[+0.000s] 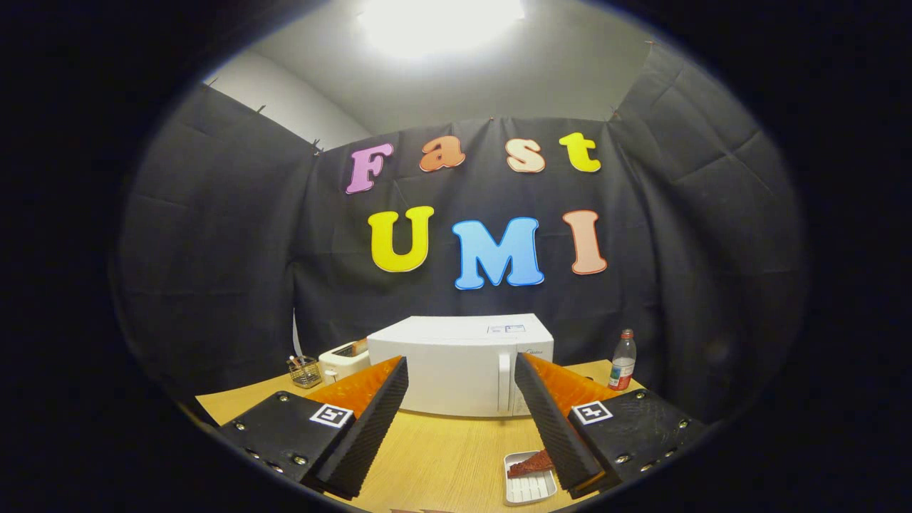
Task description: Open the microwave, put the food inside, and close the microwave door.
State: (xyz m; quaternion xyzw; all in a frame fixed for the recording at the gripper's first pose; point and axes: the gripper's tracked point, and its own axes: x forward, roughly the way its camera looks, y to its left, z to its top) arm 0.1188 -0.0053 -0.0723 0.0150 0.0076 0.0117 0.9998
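- My hand-held gripper [462,374] is spread wide, holding nothing, above the light wooden desk [442,456].
- White box-shaped microwave [462,363], door closed, sits toward the desk's far edge, beyond the fingers.
- Small white rectangular tray [529,486] with reddish-brown food [531,464] lies at the near edge, just beside my right finger.

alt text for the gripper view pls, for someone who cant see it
The gripper has its fingers spread open with nothing between them, aimed at a closed white microwave just beyond them on a wooden table. A small white tray of food lies by the right finger. A toaster and wire basket stand left of the microwave, a bottle to its right.
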